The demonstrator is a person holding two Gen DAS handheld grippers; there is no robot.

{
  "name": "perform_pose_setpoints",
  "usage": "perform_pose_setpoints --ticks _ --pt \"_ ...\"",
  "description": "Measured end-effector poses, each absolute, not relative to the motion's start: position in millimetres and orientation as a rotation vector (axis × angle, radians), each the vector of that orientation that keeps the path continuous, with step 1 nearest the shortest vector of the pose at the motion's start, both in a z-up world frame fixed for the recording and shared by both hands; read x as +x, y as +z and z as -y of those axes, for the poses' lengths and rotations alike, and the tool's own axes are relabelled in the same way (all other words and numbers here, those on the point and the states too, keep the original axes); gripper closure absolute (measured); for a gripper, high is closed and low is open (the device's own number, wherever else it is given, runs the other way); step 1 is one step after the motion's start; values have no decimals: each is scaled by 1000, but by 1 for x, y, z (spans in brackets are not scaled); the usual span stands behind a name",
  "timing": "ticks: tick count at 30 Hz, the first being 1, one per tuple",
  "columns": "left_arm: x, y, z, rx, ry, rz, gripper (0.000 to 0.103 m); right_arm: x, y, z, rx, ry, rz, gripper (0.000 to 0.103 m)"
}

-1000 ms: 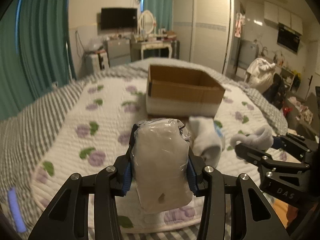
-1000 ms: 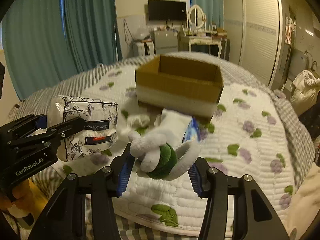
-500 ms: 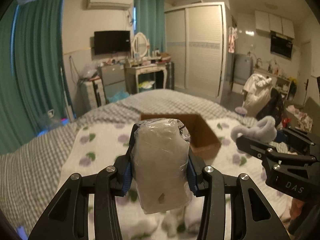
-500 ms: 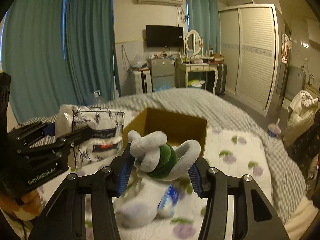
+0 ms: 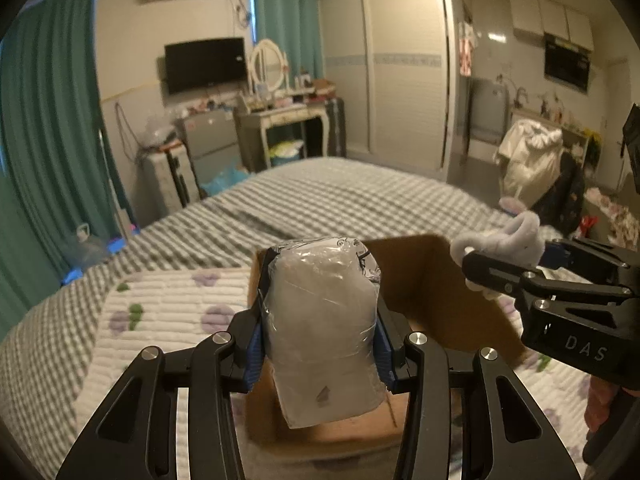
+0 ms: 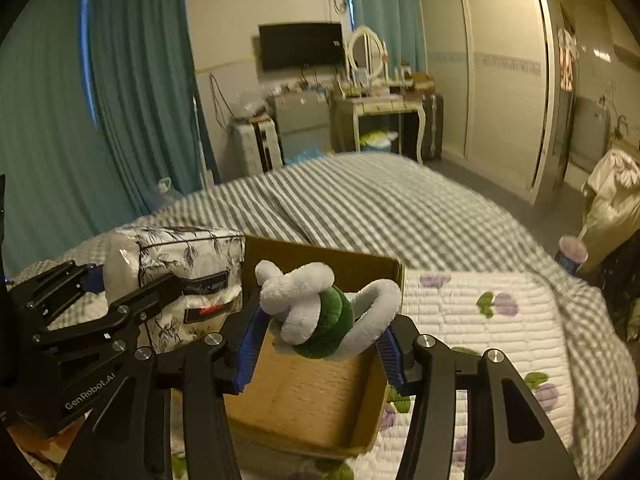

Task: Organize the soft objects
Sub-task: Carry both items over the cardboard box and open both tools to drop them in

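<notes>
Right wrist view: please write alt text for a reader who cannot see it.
The right gripper holds a white and green plush toy above an open cardboard box on a bed. Beside it, the left gripper grips a floral tissue pack.

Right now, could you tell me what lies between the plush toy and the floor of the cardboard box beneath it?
Nothing: in the right wrist view, the plush toy hangs above the cardboard box, whose floor below it shows bare.

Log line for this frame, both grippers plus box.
left gripper: shut on plastic-wrapped floral tissue pack | right gripper: shut on white-and-green plush toy | both over open brown cardboard box | nothing visible inside
</notes>
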State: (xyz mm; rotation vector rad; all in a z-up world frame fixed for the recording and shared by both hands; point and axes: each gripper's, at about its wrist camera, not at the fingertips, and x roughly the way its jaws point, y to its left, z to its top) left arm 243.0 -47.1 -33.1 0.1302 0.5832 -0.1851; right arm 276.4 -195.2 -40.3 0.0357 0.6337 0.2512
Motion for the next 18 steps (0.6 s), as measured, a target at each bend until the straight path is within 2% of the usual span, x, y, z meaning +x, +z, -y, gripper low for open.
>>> perform_pose_setpoints --ticks 2,5,6,7,9,12,18 --pt "248 -40 50 141 -195 -589 59 282 -52 199 47 250 -646 53" --pt "254 -41 53 134 -235 -597 56 287 -65 203 55 248 -653 47" --pt "255 -41 54 128 -244 -599 52 286 -65 202 57 245 -652 40" --pt "257 -38 53 124 -247 -598 35 285 -64 203 61 241 -649 33" --pt "253 -30 51 121 -226 -570 18 281 -57 206 72 228 -636 30" --pt "244 -14 47 120 -202 -545 17 268 -38 211 61 201 -605 23" --pt "197 45 37 131 -153 -472 17 214 26 218 43 178 -527 20"
